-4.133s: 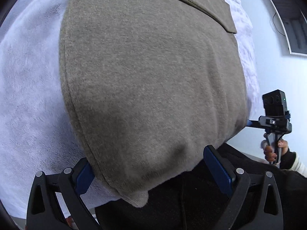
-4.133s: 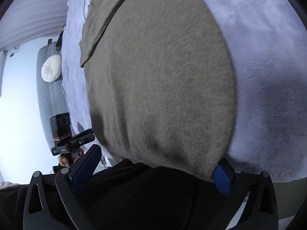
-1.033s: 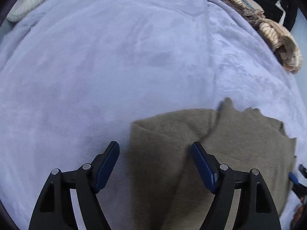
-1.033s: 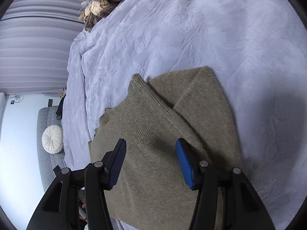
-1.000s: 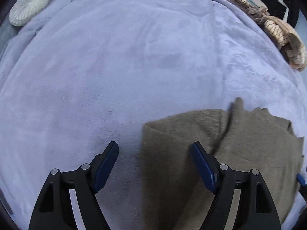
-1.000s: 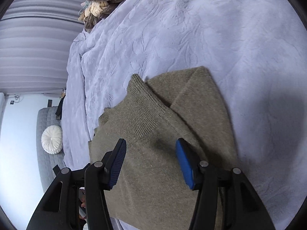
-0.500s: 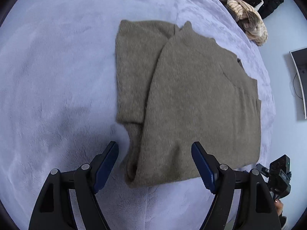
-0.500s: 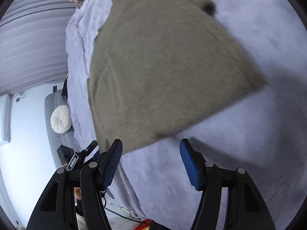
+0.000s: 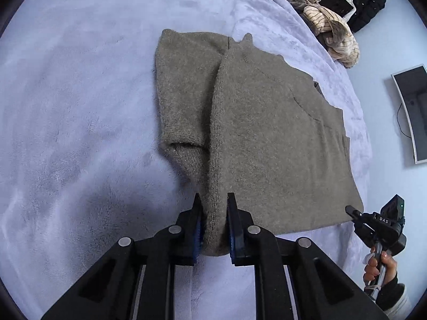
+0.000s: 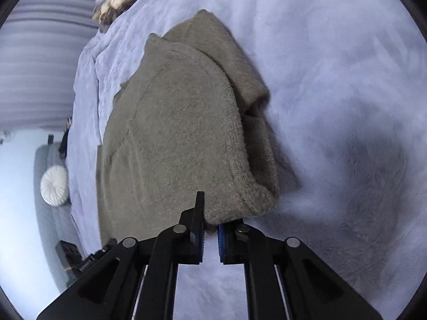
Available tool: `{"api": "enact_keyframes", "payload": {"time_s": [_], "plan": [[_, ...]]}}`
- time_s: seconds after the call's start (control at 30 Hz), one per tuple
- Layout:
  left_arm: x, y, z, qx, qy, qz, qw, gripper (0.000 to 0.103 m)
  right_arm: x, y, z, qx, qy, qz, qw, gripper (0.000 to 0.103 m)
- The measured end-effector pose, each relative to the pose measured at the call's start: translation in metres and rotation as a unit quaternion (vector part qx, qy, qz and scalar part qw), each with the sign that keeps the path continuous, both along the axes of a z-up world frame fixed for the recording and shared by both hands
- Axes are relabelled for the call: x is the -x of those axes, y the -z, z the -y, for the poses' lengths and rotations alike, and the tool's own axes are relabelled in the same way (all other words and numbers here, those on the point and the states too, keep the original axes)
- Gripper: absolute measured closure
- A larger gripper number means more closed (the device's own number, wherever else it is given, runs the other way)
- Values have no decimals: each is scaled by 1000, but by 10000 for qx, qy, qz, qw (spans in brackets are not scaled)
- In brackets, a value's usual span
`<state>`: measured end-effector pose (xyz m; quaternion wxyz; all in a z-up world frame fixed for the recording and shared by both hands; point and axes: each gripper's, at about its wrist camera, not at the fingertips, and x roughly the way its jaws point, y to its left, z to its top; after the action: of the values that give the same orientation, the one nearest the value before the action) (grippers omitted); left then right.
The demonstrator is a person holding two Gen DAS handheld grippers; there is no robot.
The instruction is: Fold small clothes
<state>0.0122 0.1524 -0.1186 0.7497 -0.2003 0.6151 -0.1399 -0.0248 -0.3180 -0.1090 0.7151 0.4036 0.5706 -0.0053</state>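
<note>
Sweater [image 9: 267,138]: olive-grey knit, lying folded on the lilac blanket [image 9: 80,106], 1 sleeve folded along its left side; its near hem is raised at both corners.
Left gripper [image 9: 213,221]: its 2 fingers pinch the near left corner of the sweater's hem.
Right gripper [image 10: 210,229]: fingers drawn close together, nipping the near right corner of the hem; seen from the left wrist camera, it sits at the sweater's right corner.
Clothes pile [image 9: 331,26]: striped and black garments at the far edge of the blanket, well apart from the sweater.
Cushion [image 10: 54,185]: round, white, on a grey seat beside the bed.
</note>
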Motion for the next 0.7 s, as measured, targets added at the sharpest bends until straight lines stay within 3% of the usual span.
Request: {"api": "enact_keyframes", "payload": {"time_s": [0.07, 0.13, 0.2, 0.27, 0.37, 0.47, 0.57, 0.7], "plan": [[5, 13, 2, -96, 32, -147, 9998, 86, 2, 1, 1, 260, -179, -115, 9994, 95], [12, 28, 6, -499, 229, -153, 9984, 86, 5, 17, 3, 462, -344, -363, 9977, 95], [15, 33, 4, -506, 183, -168, 9984, 85, 5, 30, 7, 403, -383, -449, 9974, 95], [16, 24, 0, -462, 101, -98, 9988, 85, 3, 30, 11, 335, -334, -446, 9979, 95], [22, 9, -1, -811, 307, 134, 9961, 85, 2, 22, 12, 530, -521, -433, 9963, 94], [28, 7, -9, -892, 391, 63, 9952, 85, 4, 17, 15, 496, -449, -492, 9965, 93], [31, -1, -19, -998, 263, 33, 9947, 85, 13, 9, 19, 549, -366, -563, 9962, 84], [23, -23, -27, -1086, -33, 287, 9937, 85, 26, -8, 23, 896, -316, -528, 9941, 83]]}}
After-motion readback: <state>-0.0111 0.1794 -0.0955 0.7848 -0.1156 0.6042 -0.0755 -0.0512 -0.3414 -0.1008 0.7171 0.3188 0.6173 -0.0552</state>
